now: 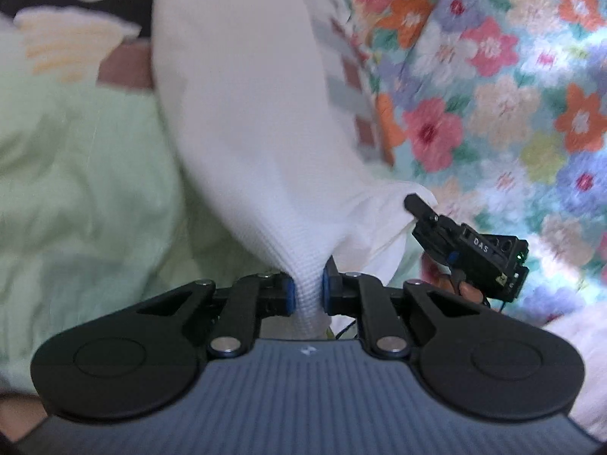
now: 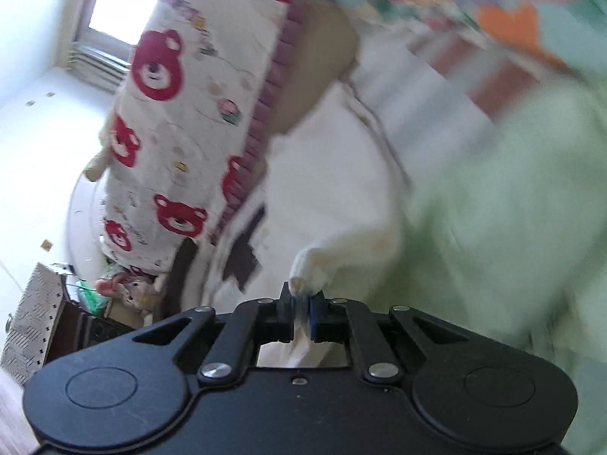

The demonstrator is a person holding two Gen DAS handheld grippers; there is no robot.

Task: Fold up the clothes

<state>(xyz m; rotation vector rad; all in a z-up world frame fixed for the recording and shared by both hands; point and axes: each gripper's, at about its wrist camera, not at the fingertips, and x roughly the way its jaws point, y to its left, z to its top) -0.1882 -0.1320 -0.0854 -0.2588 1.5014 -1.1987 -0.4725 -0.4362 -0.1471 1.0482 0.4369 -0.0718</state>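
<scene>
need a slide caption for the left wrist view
Left gripper clamps a bunched white garment above a pale green blanket; right gripper pinches its edge nearby.

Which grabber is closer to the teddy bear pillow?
Right. The right gripper, pinching the white cloth, has the bear pillow just ahead to its left. The left gripper shows no pillow in its view.

White letters reading "DAS" are showing on the top face of the right gripper (image 1: 419, 204), on the black block just behind its fingers, in the left wrist view. A small pale logo mark is sitting on the ribbed grey body of the left gripper (image 1: 308, 290), just behind its closed fingers, too small to read. In the right wrist view, faint print is running across the bear-patterned pillow (image 2: 178, 121), blurred beyond reading.
</scene>
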